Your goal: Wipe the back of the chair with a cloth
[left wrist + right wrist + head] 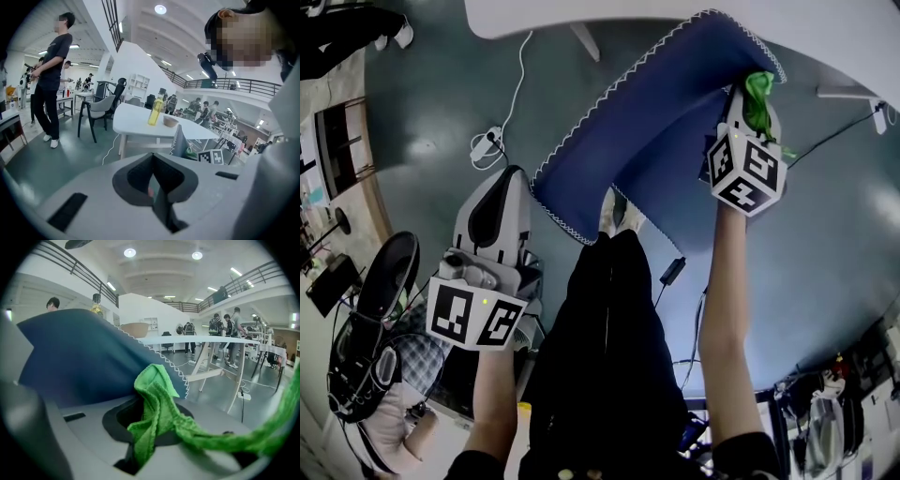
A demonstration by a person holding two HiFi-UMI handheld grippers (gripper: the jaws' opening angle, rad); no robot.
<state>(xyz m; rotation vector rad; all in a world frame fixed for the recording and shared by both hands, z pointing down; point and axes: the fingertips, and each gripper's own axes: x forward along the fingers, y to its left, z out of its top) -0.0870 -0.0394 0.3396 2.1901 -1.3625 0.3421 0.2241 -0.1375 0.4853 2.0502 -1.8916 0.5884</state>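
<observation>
- Step in hand, as far as I could judge: the wipe itself, either the start or the end of a pass. The right gripper (750, 94) had the cloth (760, 101) up at the far right corner of the chair back (656, 131), the blue padded panel with the white zigzag edging.
- The right gripper's jaws were clamped on the green cloth. A bunch of it was pinched between them, a folded peak poked out past the tips, and a loose tail trailed off to the right (clearest in the right gripper view).
- The cloth was touching or just beside the blue edge. I couldn't tell how much of it was actually pressed flat.
- The left gripper (502, 187) sat well apart at the near left over the floor, jaws together with nothing in them.
- Next move, my guess: drag the cloth across the blue surface toward the near left, with enough pressure that the fabric does the rubbing and not the plastic jaws.
- The white table (825, 28) was close on the far side, so there wasn't much room out there.
</observation>
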